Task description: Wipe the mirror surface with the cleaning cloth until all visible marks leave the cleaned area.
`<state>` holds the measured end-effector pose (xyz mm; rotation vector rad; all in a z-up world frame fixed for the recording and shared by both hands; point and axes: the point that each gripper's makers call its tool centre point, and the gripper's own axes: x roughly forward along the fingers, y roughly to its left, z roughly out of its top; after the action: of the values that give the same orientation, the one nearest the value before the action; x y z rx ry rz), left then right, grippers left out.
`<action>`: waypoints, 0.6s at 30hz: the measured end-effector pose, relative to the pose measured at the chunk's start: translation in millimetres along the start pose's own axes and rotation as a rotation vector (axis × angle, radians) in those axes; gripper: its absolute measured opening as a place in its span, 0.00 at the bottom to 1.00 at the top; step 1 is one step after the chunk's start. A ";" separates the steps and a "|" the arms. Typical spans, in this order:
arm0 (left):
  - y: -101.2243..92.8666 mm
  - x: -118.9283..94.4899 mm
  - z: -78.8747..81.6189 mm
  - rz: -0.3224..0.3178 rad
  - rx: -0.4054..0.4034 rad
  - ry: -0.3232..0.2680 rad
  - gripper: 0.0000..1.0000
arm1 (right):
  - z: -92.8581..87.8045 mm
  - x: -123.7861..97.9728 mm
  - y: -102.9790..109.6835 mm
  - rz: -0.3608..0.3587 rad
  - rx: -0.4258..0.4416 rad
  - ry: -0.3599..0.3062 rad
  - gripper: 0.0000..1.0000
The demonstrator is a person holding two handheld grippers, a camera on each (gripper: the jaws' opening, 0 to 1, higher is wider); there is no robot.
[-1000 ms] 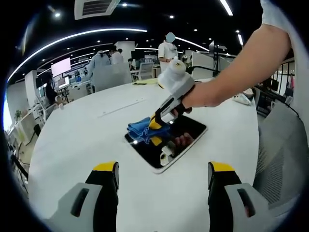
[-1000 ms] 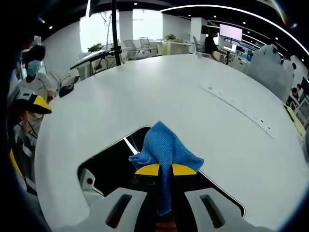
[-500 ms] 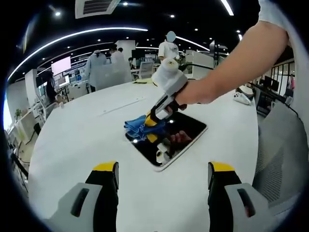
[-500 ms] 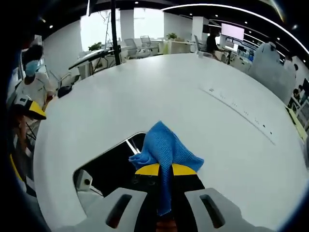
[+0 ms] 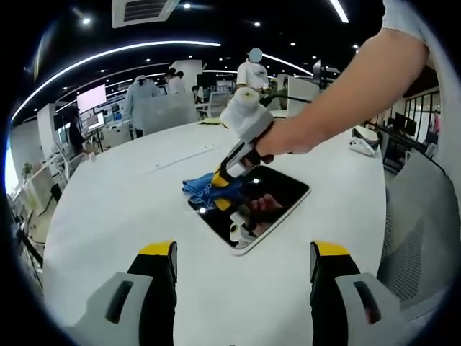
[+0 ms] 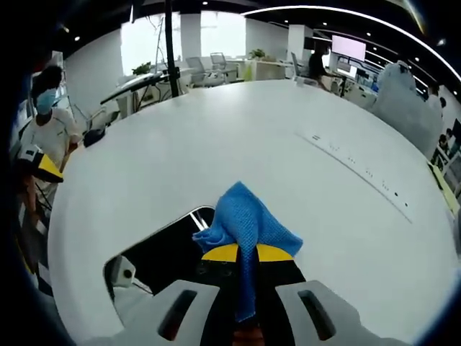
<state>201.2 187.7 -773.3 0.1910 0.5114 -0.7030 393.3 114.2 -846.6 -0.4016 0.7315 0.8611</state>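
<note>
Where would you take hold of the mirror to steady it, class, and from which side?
Grip the mirror by its pale near rim, from the free left hand-held gripper; it lies flat, and the right hand-held gripper presses the blue cloth at its far corner.

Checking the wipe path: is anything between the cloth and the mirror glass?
Nothing visible. The right gripper is shut on the cloth, which lies at the mirror's far edge; the dark glass carries only reflections.
</note>
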 end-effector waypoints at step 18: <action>1.1 1.8 -0.1 -0.001 0.001 -0.004 0.75 | 1.1 0.0 3.0 -0.020 -0.011 0.005 0.01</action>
<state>203.1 187.6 -774.3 0.1904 0.5079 -0.7041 391.4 116.6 -845.9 -0.4198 0.7266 0.8461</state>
